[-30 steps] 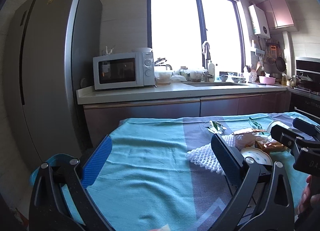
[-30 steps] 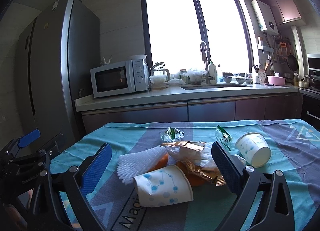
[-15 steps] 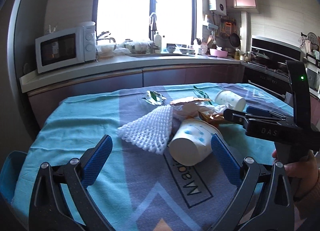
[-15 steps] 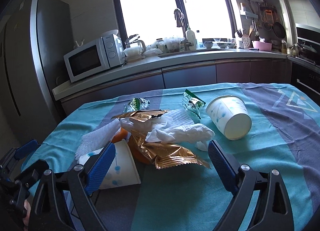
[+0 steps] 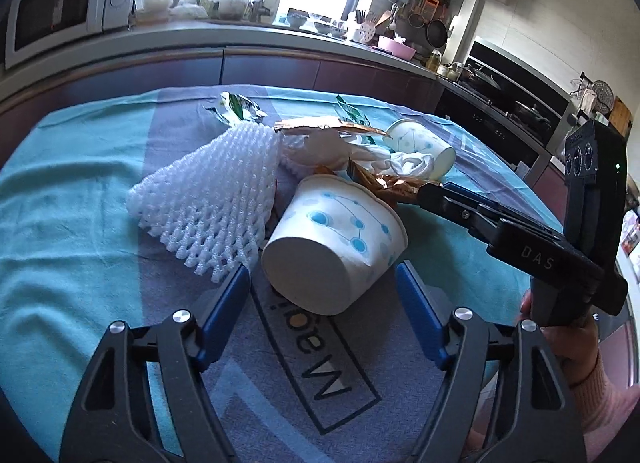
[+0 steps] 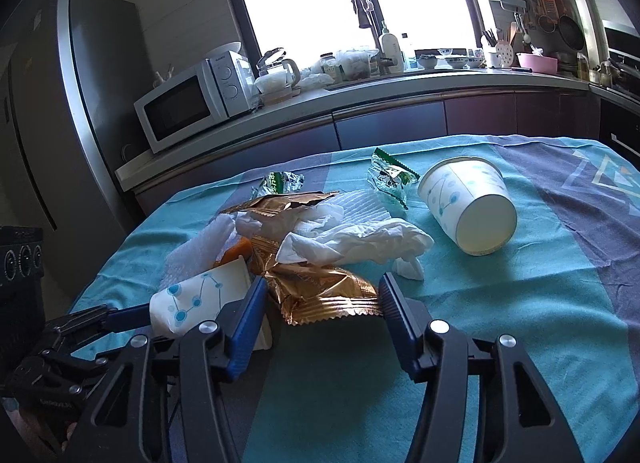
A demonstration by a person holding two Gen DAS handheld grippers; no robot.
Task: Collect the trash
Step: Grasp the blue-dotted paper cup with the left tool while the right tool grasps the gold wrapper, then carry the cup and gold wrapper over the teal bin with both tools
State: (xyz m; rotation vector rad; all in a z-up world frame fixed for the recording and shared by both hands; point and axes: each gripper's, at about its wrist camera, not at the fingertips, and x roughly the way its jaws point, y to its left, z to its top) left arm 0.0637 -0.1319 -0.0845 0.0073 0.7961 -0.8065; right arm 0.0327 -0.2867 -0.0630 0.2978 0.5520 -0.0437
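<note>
A paper cup with blue dots (image 5: 332, 239) lies on its side, base toward me, on the teal and grey tablecloth (image 5: 80, 223). My left gripper (image 5: 320, 275) is closing; the cup lies between its blue pads, which do not press on it. My right gripper (image 6: 322, 283) is closing too, with a gold foil wrapper (image 6: 320, 287) between its pads but not pinched. Around them lie a white foam net (image 5: 212, 203), crumpled tissue (image 6: 360, 241), two green wrappers (image 6: 390, 175) and a second cup (image 6: 468, 207) on its side at the right.
Behind the table runs a counter (image 6: 360, 99) with a microwave (image 6: 188, 103), a kettle and a sink; a tall fridge (image 6: 80, 123) stands at the left. An oven (image 5: 516, 103) is at the right. A hand (image 5: 568, 347) holds the right gripper's handle.
Both grippers have dipped toward the trash pile. The left one swung right from the microwave side onto the near cup. Both pairs of jaws have narrowed.
</note>
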